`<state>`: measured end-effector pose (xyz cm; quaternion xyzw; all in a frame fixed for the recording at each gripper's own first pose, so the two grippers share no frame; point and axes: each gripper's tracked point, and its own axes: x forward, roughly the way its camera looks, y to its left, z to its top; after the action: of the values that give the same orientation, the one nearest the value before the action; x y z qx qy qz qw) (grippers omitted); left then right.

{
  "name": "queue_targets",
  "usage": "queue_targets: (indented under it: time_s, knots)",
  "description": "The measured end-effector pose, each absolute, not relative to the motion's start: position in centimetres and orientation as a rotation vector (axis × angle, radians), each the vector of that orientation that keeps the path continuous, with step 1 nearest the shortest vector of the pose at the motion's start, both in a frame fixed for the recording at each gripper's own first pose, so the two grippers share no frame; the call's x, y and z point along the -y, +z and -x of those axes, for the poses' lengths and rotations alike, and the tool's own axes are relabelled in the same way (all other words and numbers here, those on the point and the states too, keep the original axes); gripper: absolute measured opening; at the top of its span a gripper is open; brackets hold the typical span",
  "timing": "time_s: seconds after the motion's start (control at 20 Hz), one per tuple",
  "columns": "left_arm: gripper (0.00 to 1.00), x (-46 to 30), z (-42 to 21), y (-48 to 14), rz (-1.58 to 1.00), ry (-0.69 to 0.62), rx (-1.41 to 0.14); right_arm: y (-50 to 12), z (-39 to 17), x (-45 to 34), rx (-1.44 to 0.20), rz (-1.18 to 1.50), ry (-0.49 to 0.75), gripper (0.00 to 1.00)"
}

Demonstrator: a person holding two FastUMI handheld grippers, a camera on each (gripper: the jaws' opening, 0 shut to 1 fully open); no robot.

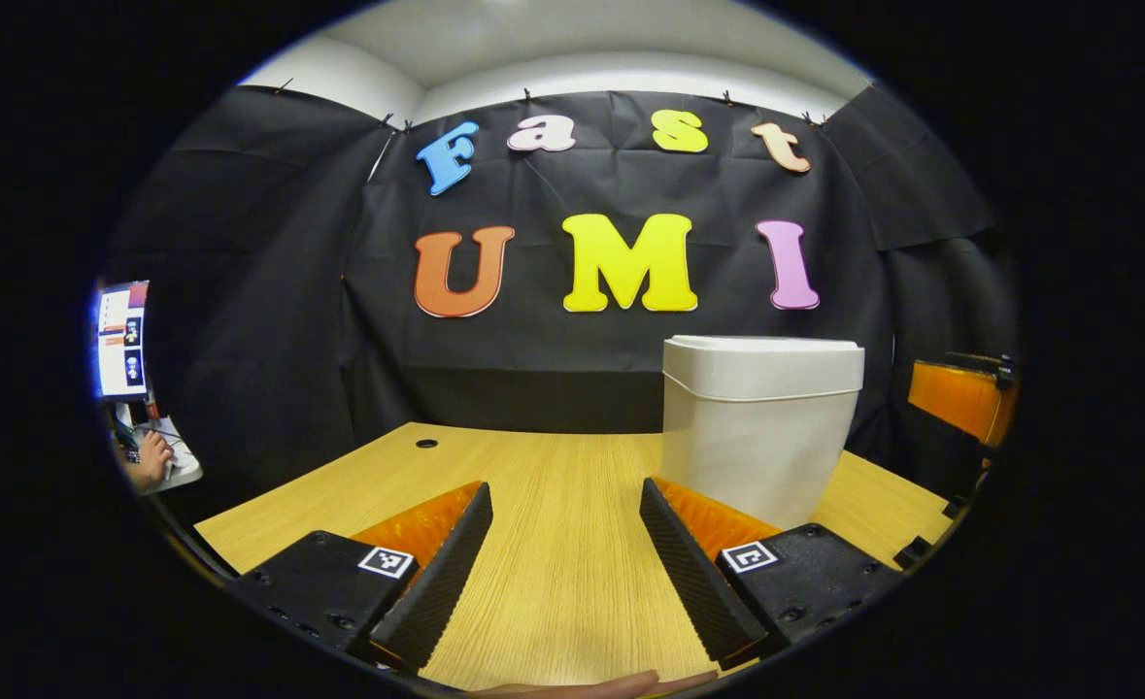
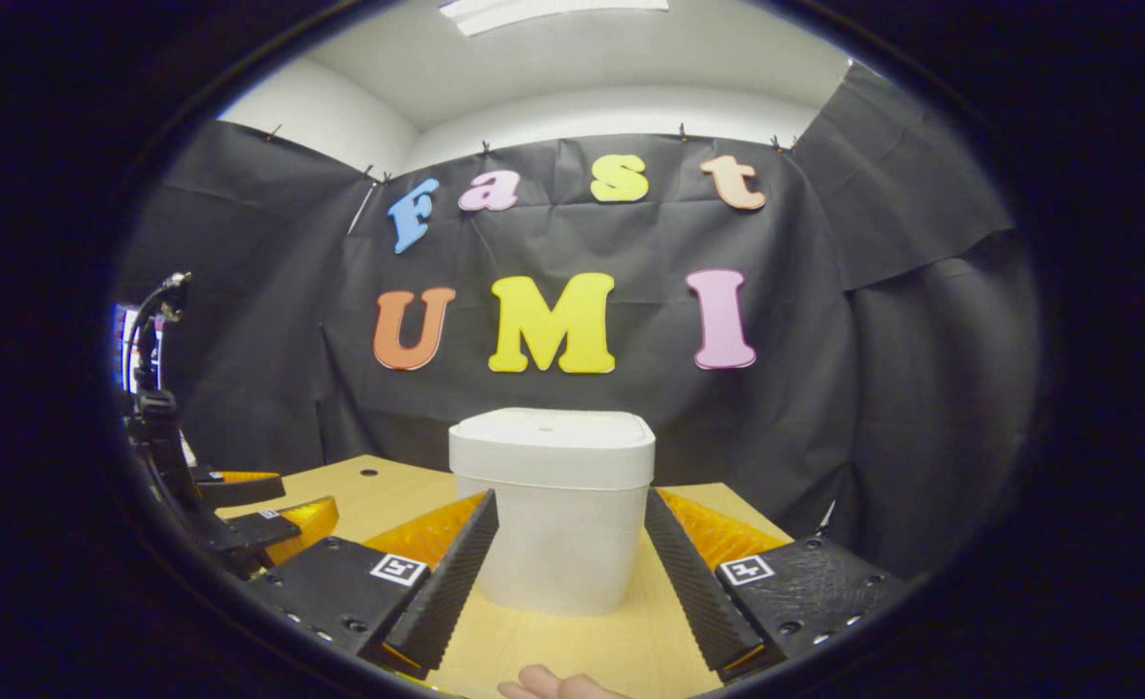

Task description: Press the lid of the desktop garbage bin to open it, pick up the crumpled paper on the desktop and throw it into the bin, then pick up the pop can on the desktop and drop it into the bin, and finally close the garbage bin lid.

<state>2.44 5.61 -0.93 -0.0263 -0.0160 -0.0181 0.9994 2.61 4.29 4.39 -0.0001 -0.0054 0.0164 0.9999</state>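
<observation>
Bin [image 2: 553, 524]: white, lid down, standing on the worktop [image 1: 553, 544] straight ahead of the right gripper [image 2: 572, 573].
Right gripper: fingers spread, holding nothing, short of the bin.
Left gripper [image 1: 564, 568]: fingers spread and empty (bin off to its right).
Risk: an off-centre or glancing press could shove or tip the light bin instead of releasing the lid.
Surroundings: cable hole [image 1: 426, 444] in the worktop; nothing stands between the right gripper and the bin.
</observation>
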Motion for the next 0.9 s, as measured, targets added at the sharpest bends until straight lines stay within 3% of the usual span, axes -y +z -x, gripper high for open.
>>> queue_targets:
  time_s: [0.9]
  knots:
    - [0.99, -4.9, -1.4, 0.6, 0.012, -0.05, 0.106, 2.9, 0.3, -3.7, -0.022, 0.011, 0.044, 0.94]
